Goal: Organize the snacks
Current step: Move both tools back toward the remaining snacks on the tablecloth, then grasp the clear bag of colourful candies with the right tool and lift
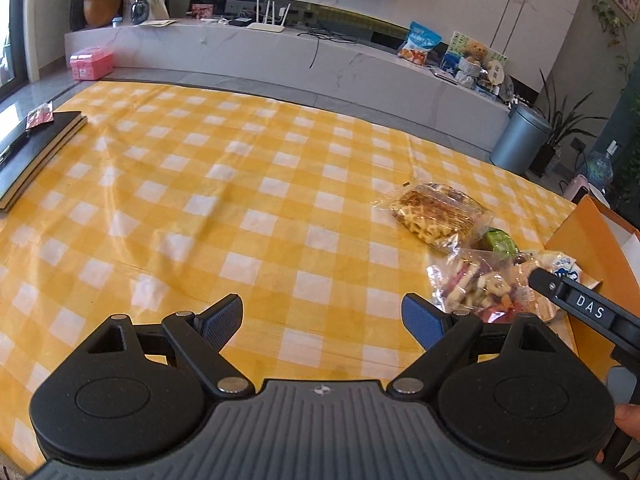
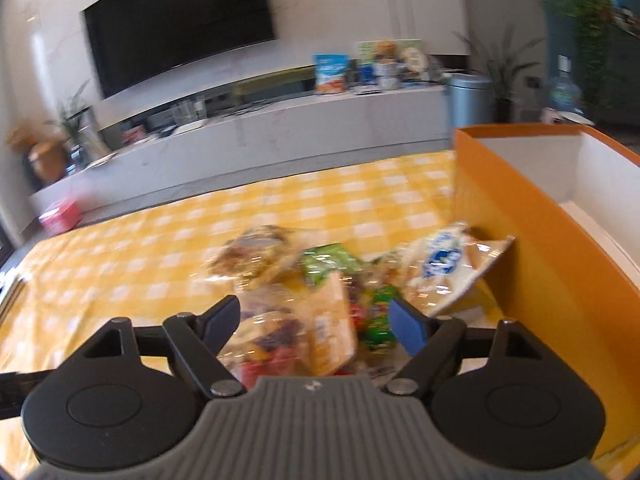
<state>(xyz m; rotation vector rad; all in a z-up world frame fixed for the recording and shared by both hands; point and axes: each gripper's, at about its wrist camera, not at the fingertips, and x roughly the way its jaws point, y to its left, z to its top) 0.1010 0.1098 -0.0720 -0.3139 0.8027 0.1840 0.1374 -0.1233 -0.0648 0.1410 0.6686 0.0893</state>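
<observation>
**Ana:** Where were the snacks at that moment?

**Ben:** Heaped together on the yellow-and-white checked tablecloth (image 1: 248, 184), right against the outer wall of the open orange cardboard box with a white inside (image 2: 532, 216). From what showed of its white floor, nothing was in it yet, so I judged the sorting had barely begun.

**Ana:** And the right gripper (image 2: 316, 320)?

**Ben:** Its jaws stood wide apart, straddling the near edge of the pile. The clear plastic bag of mixed coloured dried fruit (image 2: 272, 344) lay between the fingers, but I saw no pinch on it; the picture was blurred, so I couldn't tell whether a pad touched the wrapper. It seemed lined up to take that bag first, being the nearest.

**Ana:** What else was in the heap?

**Ben:** A clear packet of pale waffle-patterned biscuits (image 1: 436, 212) farthest from the box, a small green packet (image 1: 498, 242) behind the fruit bag, and a white pouch with blue print (image 2: 440, 264) leaning on the box wall.

**Ana:** The left gripper (image 1: 322, 320)?

**Ben:** Also spread wide and holding nothing, low over bare cloth beside the pile. I took it to be waiting clear so the right one had room.

**Ana:** Any risk?

**Ben:** Slippery, crinkly wrappers. A shallow grip might slide off, or drag a neighbouring packet along.
</observation>
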